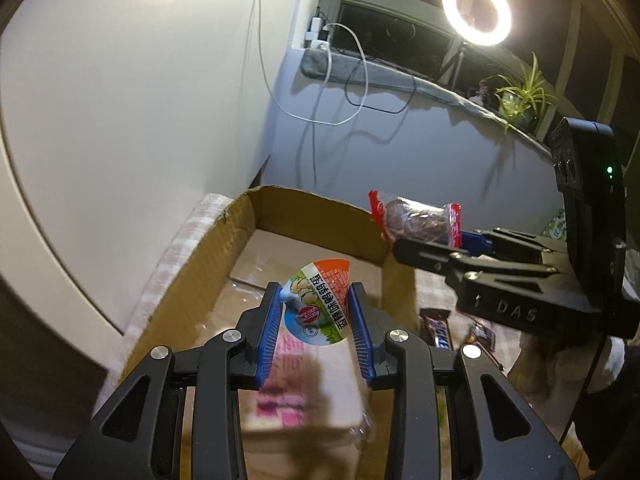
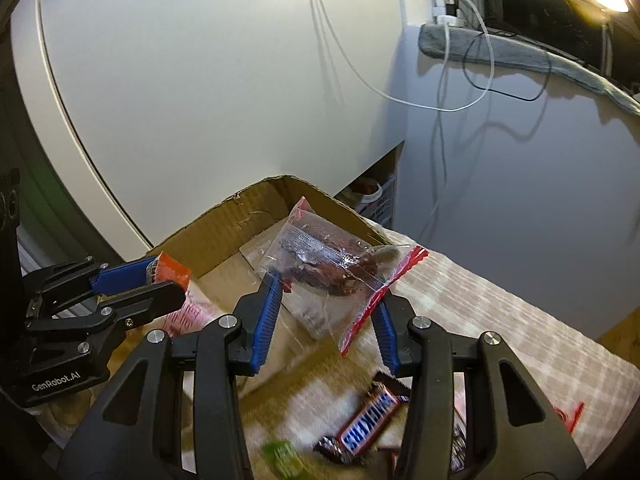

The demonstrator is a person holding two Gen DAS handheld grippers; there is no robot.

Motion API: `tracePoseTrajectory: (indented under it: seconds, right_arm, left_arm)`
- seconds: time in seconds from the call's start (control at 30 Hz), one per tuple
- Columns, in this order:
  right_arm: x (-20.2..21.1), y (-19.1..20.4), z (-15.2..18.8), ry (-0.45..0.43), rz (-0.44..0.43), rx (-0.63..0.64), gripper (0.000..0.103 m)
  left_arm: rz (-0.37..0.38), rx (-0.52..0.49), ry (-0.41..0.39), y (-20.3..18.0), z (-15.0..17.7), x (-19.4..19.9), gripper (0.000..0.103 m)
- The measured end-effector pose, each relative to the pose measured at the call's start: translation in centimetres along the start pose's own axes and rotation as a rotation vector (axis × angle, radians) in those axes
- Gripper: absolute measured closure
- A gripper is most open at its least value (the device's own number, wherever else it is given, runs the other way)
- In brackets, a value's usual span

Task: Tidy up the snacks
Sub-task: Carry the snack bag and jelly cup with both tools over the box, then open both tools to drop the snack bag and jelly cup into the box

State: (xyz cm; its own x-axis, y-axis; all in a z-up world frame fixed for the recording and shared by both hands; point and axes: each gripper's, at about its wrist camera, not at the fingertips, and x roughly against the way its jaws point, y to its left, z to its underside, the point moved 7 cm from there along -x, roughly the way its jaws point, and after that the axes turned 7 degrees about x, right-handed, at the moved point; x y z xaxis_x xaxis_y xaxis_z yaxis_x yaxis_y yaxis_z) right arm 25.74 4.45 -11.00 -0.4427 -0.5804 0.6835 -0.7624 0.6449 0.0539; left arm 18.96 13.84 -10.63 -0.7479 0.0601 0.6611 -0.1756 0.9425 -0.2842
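The sorting looks to be in its early part. The cardboard box [image 1: 320, 216] shows a bare taped floor where it can be seen, apart from a pale pink-printed packet [image 1: 296, 384] low in the left view, which I cannot place for certain as inside. Both tools carry a load over it. The left tool [image 1: 316, 320] is clenched on a snack pouch [image 1: 318, 304], glossy film with a rounded top edge, printed orange, white and green, hanging above the box's middle. The right tool [image 2: 326, 312] grips a clear packet [image 2: 336, 268] with red serrated edges and something dark and lumpy inside (crinkly plastic, it sags between the blue ribbed pads); it sits at about 2 o'clock from the pouch, over the box's right wall. Still left: chocolate bars [image 2: 372, 416] in shiny blue-and-brown wrappers lie on the checked cloth [image 2: 500, 320] at 5 o'clock from the box, beside a blurred green wrapper [image 2: 284, 456]. The box is raw corrugated board, its rim torn.
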Motion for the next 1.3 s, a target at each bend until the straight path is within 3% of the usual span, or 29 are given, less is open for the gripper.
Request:
tracePoseTrajectory:
  seconds: [0.5,0.57,0.63,1.3]
  right_arm:
    - [-3.7,0.4,-0.5,0.044,-0.015,0.03,0.052]
    - [-3.6,0.4,-0.4,0.042,-0.008,0.03,0.047]
    - [-3.3,0.4,-0.3,0.035,-0.001,0.027,0.039]
    - [1.9,-0.1,0.4,-0.011,0.031,0.019,0.039]
  left_arm:
    - [-0.037,0.03,0.019,1.6,-0.8,-1.3,0.067]
    - [-0.042,0.03,0.018,1.5,-0.8,-1.3,0.06]
    - [-0.044,0.032,0.016,1.6,-0.9,-1.2,0.059]
    - [-0.008,0.007,-0.027,-0.7,-0.2,2.3,0.059]
